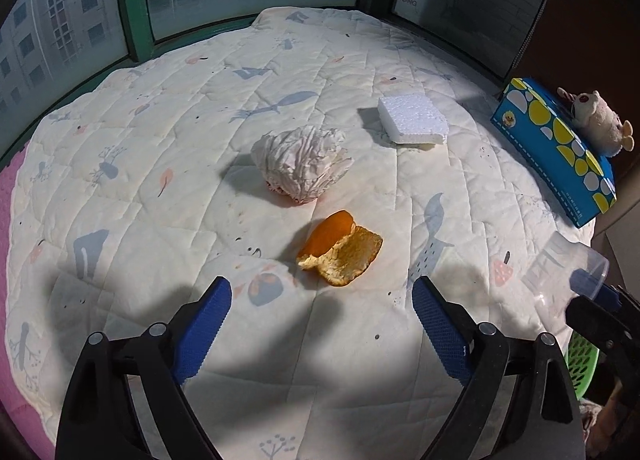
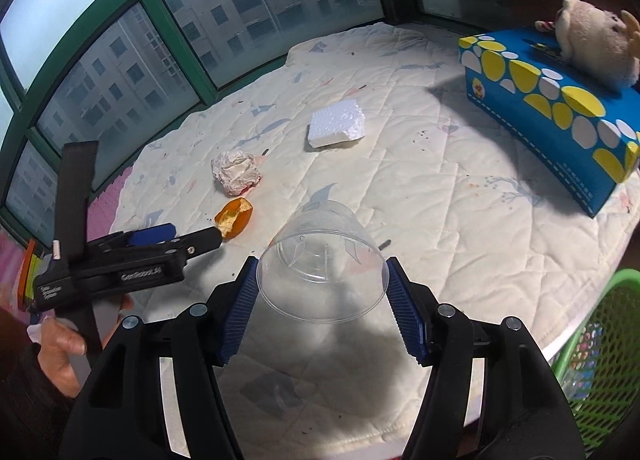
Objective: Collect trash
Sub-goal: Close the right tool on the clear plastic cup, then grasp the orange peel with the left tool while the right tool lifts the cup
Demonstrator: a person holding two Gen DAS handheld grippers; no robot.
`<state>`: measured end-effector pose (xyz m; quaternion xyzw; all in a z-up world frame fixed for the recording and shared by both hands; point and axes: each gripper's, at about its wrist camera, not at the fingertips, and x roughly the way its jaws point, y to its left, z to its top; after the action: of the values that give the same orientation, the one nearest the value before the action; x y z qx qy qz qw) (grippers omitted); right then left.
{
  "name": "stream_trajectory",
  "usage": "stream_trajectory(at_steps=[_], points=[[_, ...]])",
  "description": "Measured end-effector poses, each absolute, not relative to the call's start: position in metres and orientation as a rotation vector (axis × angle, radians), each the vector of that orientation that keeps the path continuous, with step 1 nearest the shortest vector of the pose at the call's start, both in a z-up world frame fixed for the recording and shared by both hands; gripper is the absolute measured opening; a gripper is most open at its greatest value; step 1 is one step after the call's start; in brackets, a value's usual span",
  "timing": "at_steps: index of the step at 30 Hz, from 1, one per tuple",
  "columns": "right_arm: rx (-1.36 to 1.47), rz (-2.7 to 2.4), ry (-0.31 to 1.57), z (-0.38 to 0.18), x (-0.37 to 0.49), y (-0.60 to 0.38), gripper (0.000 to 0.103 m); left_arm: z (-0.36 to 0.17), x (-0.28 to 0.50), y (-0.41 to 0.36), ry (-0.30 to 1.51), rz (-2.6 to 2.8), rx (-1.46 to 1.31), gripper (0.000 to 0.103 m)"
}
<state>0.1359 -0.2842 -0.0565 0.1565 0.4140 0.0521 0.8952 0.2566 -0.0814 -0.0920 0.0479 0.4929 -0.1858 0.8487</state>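
An orange peel [image 1: 340,250] lies on the white quilted cloth [image 1: 160,180], just ahead of my left gripper [image 1: 320,288], which is open with nothing between its blue pads. Beyond the peel sit a crumpled paper ball [image 1: 300,164] and a white foam block [image 1: 412,118]. My right gripper [image 2: 322,264] is shut on a clear plastic cup [image 2: 324,260], its pads pressing both sides of the rim above the cloth. The right wrist view shows the left gripper [image 2: 196,234] beside the peel [image 2: 236,218], with the paper ball [image 2: 236,172] and foam block [image 2: 338,124] farther back.
A green mesh basket [image 2: 600,340] stands off the cloth's right edge. A blue and yellow tissue box [image 2: 552,112] with a plush toy [image 2: 592,40] on top sits at the right. Green-framed windows close off the back. A hand [image 2: 60,344] holds the left gripper.
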Motion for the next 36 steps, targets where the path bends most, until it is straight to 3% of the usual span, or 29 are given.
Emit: stream_trajectory(at_steps=[10, 21, 27, 36], points=[[0.357, 0.056, 0.827, -0.048, 0.091, -0.312, 0.063, -0.114, 0.273, -0.098, 1.064, -0.405, 0.155, 0.081], [0.393, -0.013, 0.811, -0.048, 0.059, -0.337, 0.063, -0.115, 0.274, -0.096, 1.049, -0.419, 0.148, 0.041], [0.413, -0.053, 0.802, -0.050, 0.039, -0.352, 0.063, -0.108, 0.264, -0.095, 1.047, -0.421, 0.121, 0.034], [0.455, -0.146, 0.779, -0.050, -0.001, -0.390, 0.063, -0.084, 0.221, -0.111, 1.017, -0.498, 0.114, 0.032]])
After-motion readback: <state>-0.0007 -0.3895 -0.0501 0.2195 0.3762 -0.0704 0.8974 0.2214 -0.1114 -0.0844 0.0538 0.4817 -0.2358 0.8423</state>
